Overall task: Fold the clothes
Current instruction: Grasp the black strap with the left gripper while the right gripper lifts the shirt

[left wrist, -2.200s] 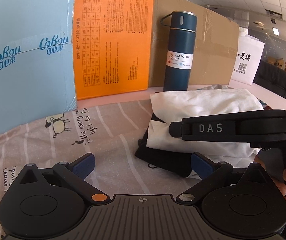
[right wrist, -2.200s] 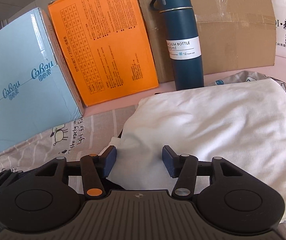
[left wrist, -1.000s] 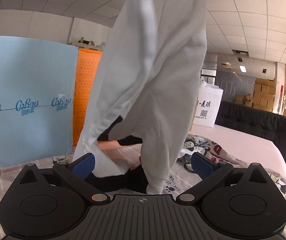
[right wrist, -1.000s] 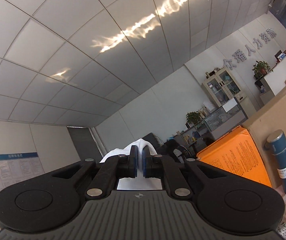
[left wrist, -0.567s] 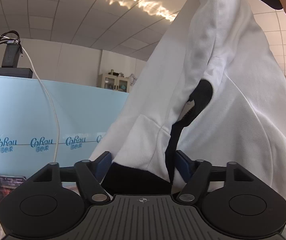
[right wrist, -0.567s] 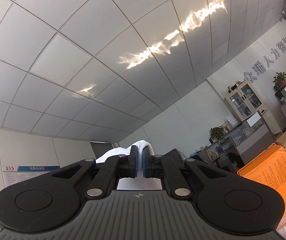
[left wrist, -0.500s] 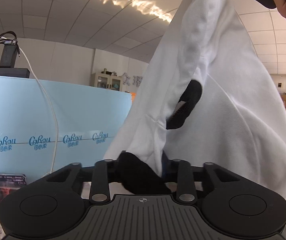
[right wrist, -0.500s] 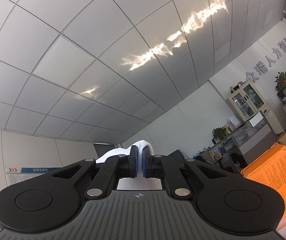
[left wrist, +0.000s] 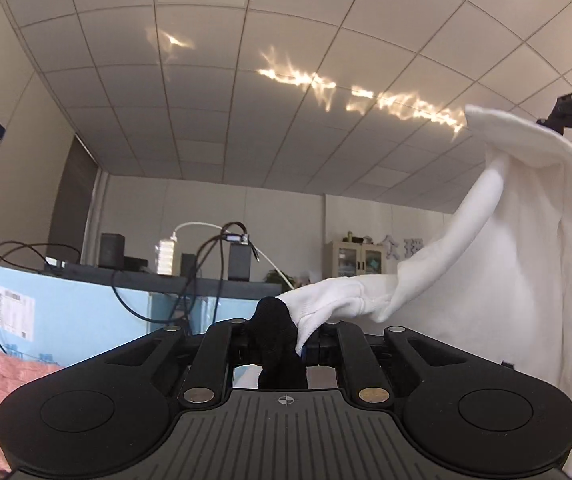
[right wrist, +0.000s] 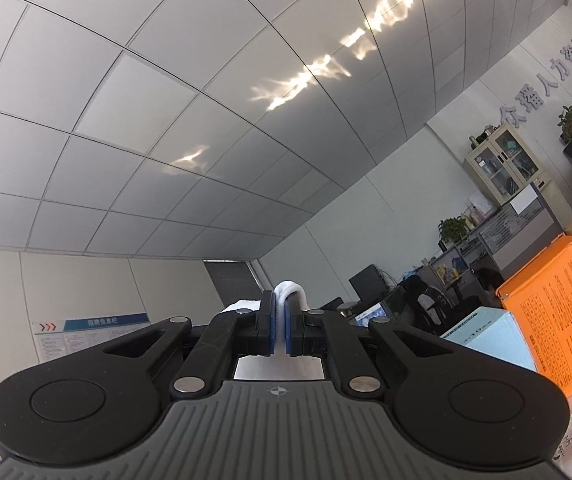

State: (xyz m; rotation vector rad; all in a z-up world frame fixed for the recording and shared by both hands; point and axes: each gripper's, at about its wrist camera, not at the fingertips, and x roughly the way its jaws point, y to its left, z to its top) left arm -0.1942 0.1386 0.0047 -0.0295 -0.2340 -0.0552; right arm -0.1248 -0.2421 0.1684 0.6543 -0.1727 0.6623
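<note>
Both our claws tilt up toward the ceiling: left gripper (left wrist: 276, 338) closing on the white garment (left wrist: 506, 264) and its black trim, right gripper (right wrist: 281, 328) pinching another fold.

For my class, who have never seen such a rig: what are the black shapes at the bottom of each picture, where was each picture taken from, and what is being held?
Each picture comes from a camera on a hand-held two-finger tool, looking along its fingers, so the black shapes are the tool itself. Both point upward at an office ceiling. The left tool is closing on a white garment at a black-trimmed edge. The right tool is shut on another white fold of cloth. The left view shows the garment hanging between both tools. No folding surface shows clearly.
</note>
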